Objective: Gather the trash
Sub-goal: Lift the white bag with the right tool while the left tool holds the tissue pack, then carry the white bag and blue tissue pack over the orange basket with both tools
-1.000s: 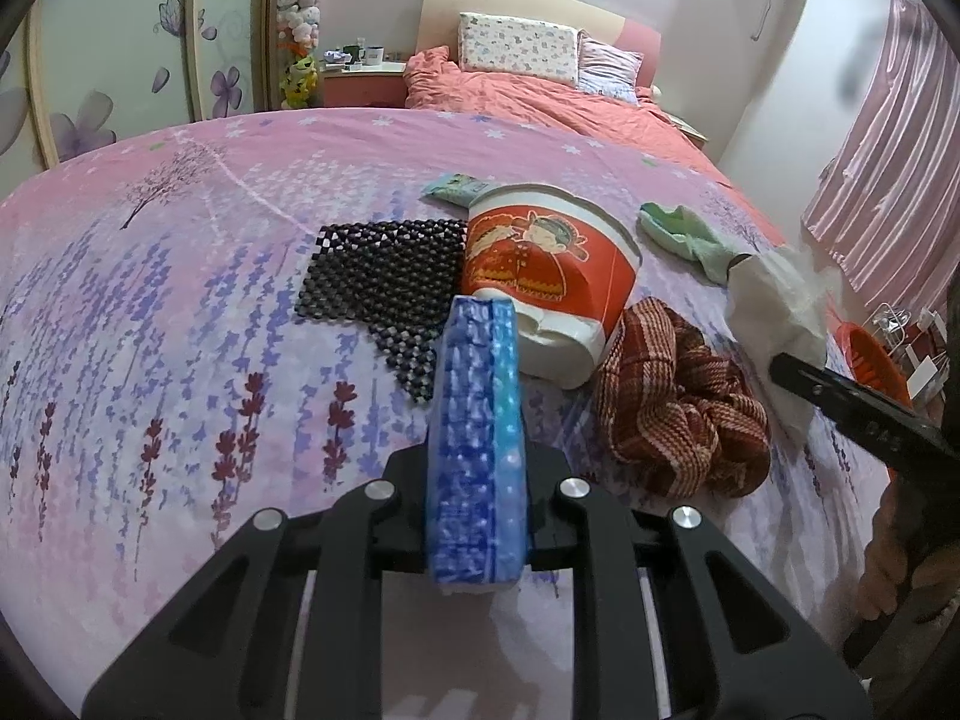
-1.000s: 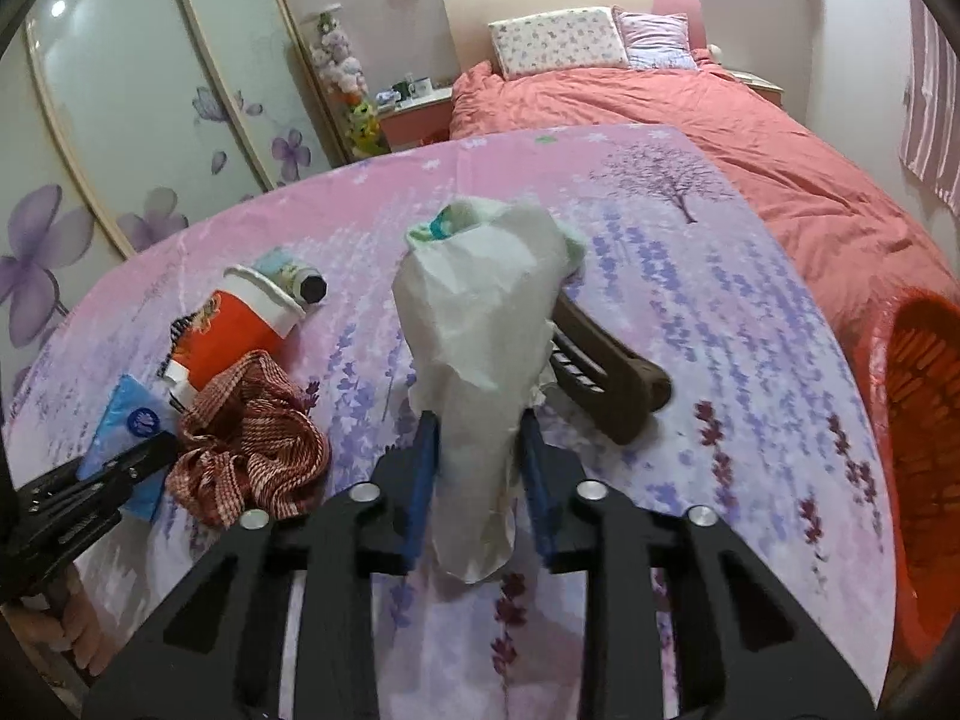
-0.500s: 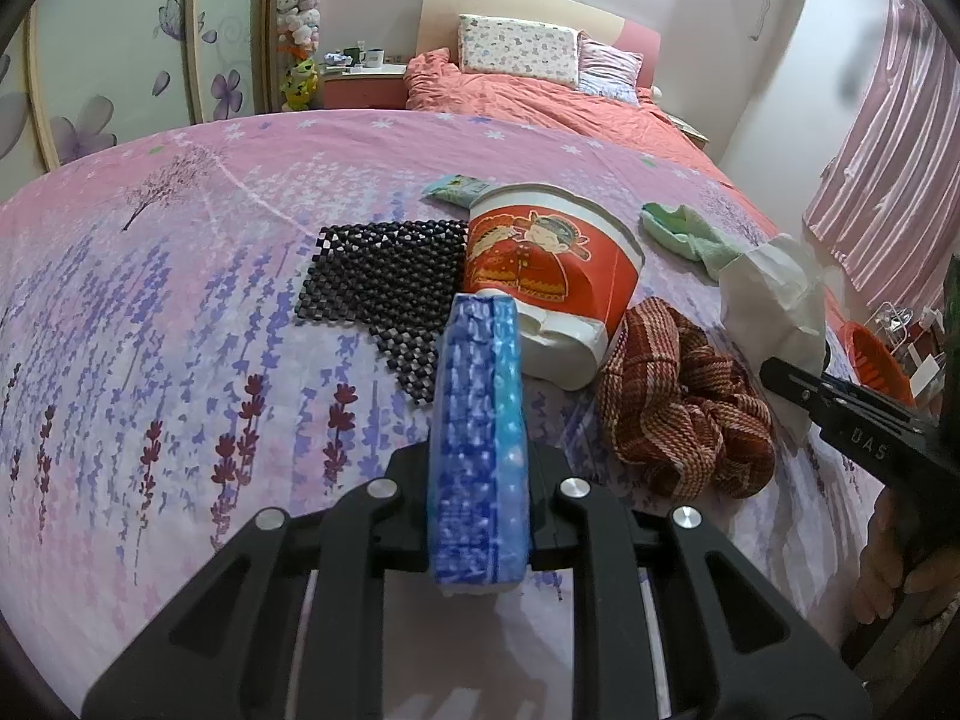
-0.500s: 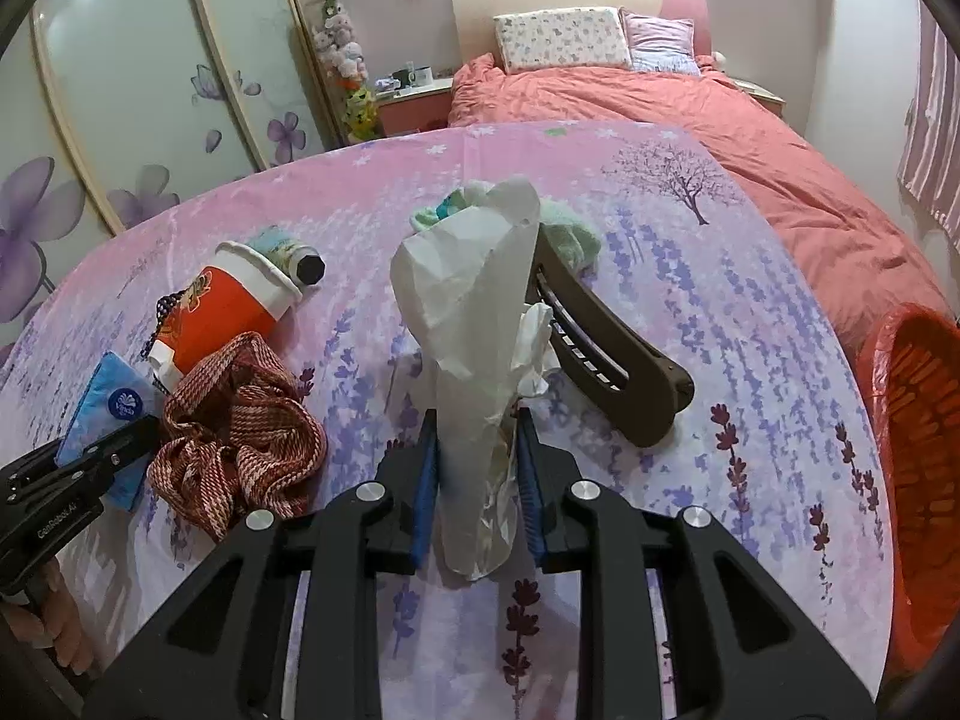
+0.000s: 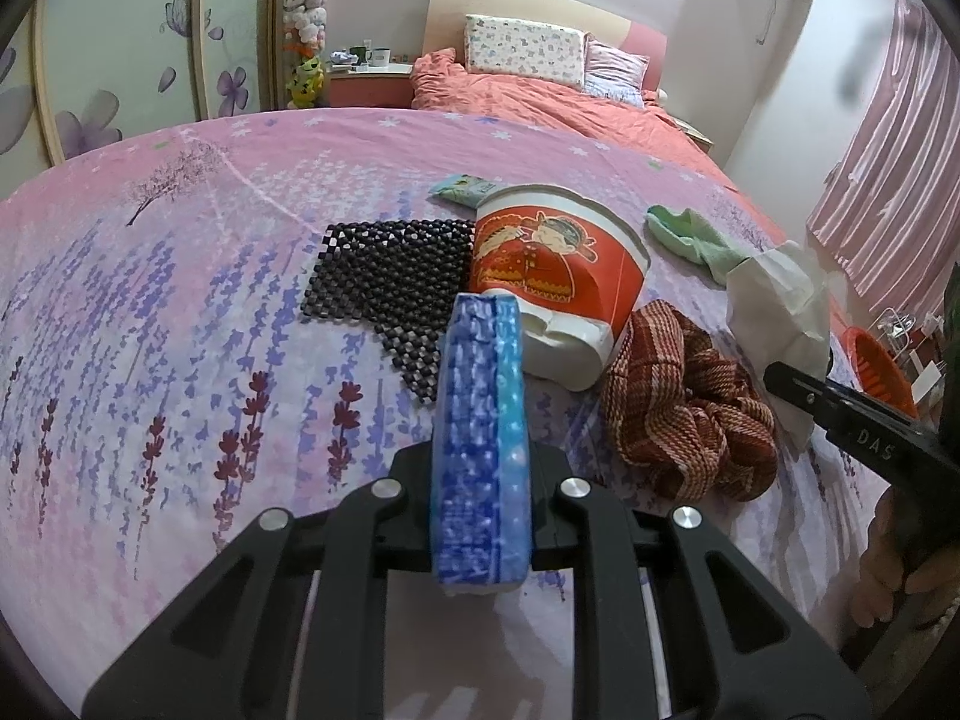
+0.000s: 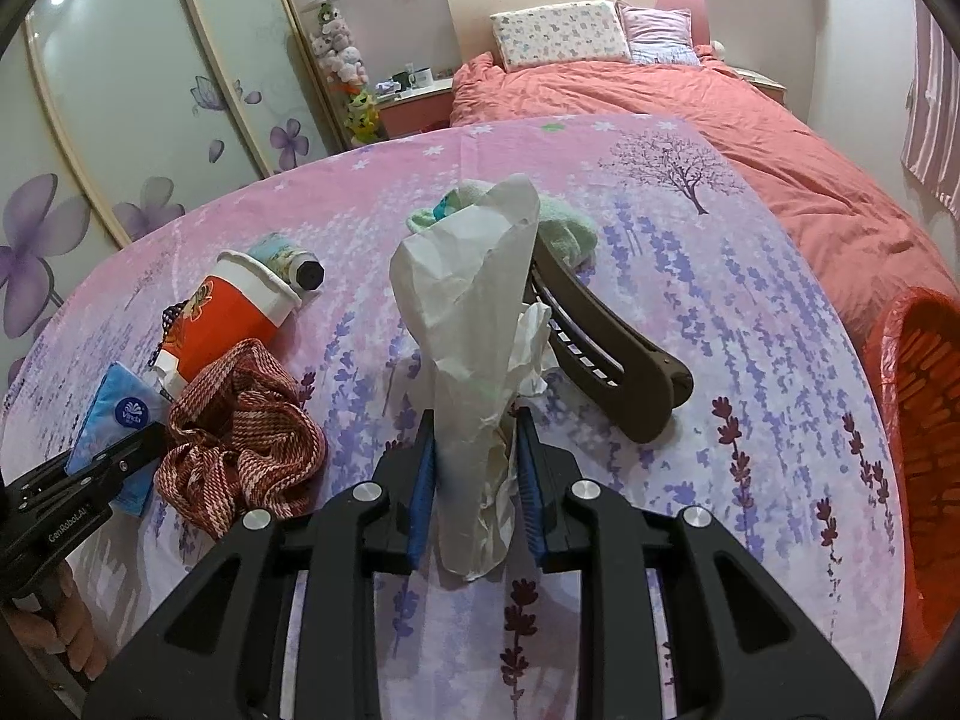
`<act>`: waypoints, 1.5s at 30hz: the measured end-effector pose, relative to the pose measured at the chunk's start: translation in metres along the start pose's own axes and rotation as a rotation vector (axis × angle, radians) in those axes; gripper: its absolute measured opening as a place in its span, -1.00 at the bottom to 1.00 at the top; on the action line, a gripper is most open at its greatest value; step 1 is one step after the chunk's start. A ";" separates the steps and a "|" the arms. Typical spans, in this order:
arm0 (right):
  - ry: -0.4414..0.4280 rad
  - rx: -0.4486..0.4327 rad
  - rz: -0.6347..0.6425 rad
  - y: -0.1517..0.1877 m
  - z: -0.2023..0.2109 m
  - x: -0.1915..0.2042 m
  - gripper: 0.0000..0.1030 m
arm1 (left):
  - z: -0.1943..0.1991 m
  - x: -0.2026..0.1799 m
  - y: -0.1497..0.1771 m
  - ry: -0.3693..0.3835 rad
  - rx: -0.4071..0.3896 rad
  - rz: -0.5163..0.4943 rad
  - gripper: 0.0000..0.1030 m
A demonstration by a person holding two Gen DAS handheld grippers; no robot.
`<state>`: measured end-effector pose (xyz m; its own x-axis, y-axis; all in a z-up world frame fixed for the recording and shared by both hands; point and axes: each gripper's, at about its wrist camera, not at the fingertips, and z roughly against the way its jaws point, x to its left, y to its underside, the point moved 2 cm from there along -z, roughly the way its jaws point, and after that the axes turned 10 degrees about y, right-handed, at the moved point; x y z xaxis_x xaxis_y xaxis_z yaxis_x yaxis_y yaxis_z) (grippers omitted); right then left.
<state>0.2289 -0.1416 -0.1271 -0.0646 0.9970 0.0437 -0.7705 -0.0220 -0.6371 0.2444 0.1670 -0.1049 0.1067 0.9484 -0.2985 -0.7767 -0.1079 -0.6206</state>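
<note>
My left gripper is shut on a blue tissue pack held edge-up above the pink floral bedspread; the same tissue pack shows at the left of the right wrist view. My right gripper is shut on a crumpled white paper bag, which stands tall between the blue pads; the paper bag also appears at the right of the left wrist view. A red and white paper cup lies on its side just beyond the tissue pack. An orange basket sits past the bed's right edge.
A red checked cloth is bunched beside the cup. A black beaded mat, a green cloth, a brown plastic piece and a small bottle lie on the bedspread. A second bed with orange covers lies behind.
The right gripper with the paper bag has shifted slightly; the brown plastic piece shows more fully behind it. The left gripper and tissue pack have stayed put.
</note>
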 end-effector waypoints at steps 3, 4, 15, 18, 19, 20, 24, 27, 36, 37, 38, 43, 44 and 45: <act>0.000 0.000 -0.001 0.000 0.000 0.003 -0.52 | 0.000 -0.001 0.000 -0.001 0.000 -0.001 -0.61; 0.000 0.000 -0.001 0.000 0.000 0.003 -0.52 | 0.000 0.000 0.000 0.000 0.000 0.000 -0.61; -0.002 0.000 -0.003 0.000 0.000 0.003 -0.52 | 0.000 -0.001 0.000 0.002 0.000 0.002 -0.61; -0.005 0.001 -0.005 0.000 0.001 0.004 -0.52 | 0.000 0.000 0.000 0.001 0.000 0.001 -0.61; -0.007 0.001 -0.006 0.001 0.001 0.004 -0.52 | 0.000 0.000 0.000 0.002 0.000 0.001 -0.61; -0.007 0.001 -0.007 0.001 0.001 0.004 -0.52 | 0.000 0.000 0.000 0.002 0.000 0.002 -0.61; -0.008 0.000 0.001 0.000 0.001 0.004 -0.49 | 0.000 -0.001 0.000 -0.012 0.002 -0.011 -0.61; -0.033 -0.015 0.024 0.001 0.004 0.008 -0.58 | 0.001 -0.008 0.001 -0.030 0.002 -0.052 -0.67; -0.113 -0.142 0.034 0.000 0.054 0.015 -0.60 | 0.040 -0.018 -0.007 -0.024 -0.084 -0.081 -0.68; -0.113 -0.157 0.033 0.000 0.060 0.015 -0.60 | 0.046 -0.019 -0.009 -0.023 -0.098 -0.080 -0.68; -0.114 -0.171 0.029 -0.001 0.067 0.014 -0.60 | 0.052 -0.021 -0.011 -0.021 -0.110 -0.080 -0.68; -0.074 -0.230 0.019 -0.008 0.093 0.004 -0.60 | 0.078 -0.042 -0.020 0.012 -0.165 -0.091 -0.68; -0.058 -0.239 0.020 -0.008 0.097 0.001 -0.60 | 0.081 -0.046 -0.022 0.019 -0.171 -0.097 -0.68; -0.039 -0.248 0.020 -0.009 0.101 -0.002 -0.60 | 0.085 -0.049 -0.023 0.025 -0.177 -0.104 -0.68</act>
<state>0.1717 -0.1510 -0.0439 -0.1066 0.9928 0.0553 -0.5897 -0.0183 -0.8074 0.2044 0.1484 -0.0139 0.1979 0.9498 -0.2425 -0.6395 -0.0624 -0.7662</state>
